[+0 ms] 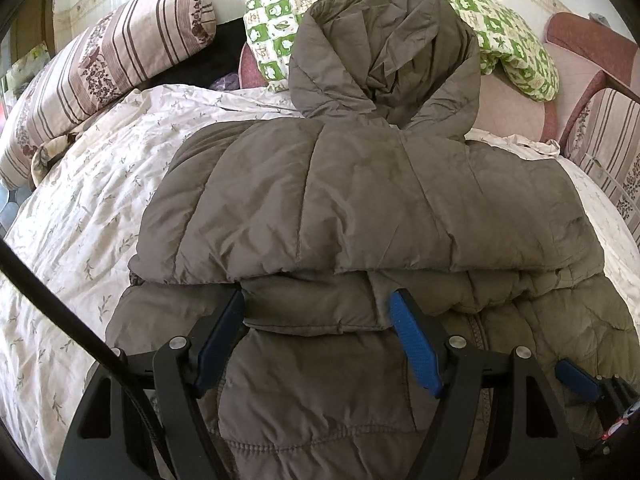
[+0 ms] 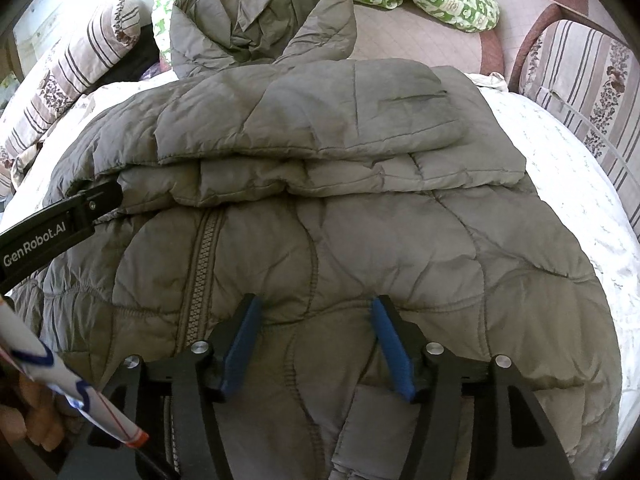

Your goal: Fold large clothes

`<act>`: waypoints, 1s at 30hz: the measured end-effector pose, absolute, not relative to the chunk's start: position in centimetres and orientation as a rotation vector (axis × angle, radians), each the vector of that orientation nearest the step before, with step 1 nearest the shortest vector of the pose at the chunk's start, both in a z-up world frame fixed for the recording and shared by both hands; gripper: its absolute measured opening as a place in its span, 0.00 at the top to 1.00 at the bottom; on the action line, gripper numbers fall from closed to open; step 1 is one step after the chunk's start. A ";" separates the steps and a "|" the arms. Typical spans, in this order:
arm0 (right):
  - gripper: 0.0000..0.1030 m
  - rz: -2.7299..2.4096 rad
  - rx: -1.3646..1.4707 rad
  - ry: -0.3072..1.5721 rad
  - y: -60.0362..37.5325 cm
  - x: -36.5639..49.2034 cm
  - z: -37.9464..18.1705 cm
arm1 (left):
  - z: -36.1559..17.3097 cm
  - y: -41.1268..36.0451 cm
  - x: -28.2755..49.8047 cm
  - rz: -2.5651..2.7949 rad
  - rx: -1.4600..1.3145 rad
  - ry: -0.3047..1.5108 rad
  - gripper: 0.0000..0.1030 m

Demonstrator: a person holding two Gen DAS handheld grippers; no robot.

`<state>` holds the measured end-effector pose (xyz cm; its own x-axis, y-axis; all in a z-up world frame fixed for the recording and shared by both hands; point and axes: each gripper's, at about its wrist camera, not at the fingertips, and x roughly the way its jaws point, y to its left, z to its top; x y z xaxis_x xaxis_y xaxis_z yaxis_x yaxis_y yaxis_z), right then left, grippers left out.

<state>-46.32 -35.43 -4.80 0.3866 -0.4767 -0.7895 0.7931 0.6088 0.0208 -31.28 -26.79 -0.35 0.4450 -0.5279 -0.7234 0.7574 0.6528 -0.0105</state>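
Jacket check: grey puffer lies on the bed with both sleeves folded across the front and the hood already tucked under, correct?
Not quite. The hood isn't tucked under; in the left wrist view it lies open beyond the collar. The jacket is on the bed, sleeves folded across.

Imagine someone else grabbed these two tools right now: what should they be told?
Left gripper: open, fingers on either side of a folded sleeve, not clamped.
Right gripper: open, over the coat's lower front, holding nothing.
The grey-brown quilted hooded coat lies zip-up on the white floral bedsheet, hood toward the pillows.
Done: both sleeves are folded across the chest.
Left: probably fold the body up and tuck in the hood.
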 end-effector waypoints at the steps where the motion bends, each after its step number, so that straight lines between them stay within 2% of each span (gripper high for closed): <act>1: 0.37 -0.840 0.433 0.834 -35.4 -46.3 -4.8 | -0.4 -26.8 -31.3 -0.815 0.339 0.764 0.28; 17: 0.31 -0.832 0.420 0.840 -35.4 -46.0 -5.0 | -0.7 -26.9 -31.0 -0.826 0.337 0.799 0.26; 30: 0.29 -0.834 0.421 0.844 -35.3 -45.9 -5.0 | 1.6 -24.5 -28.1 -0.775 0.214 0.794 0.26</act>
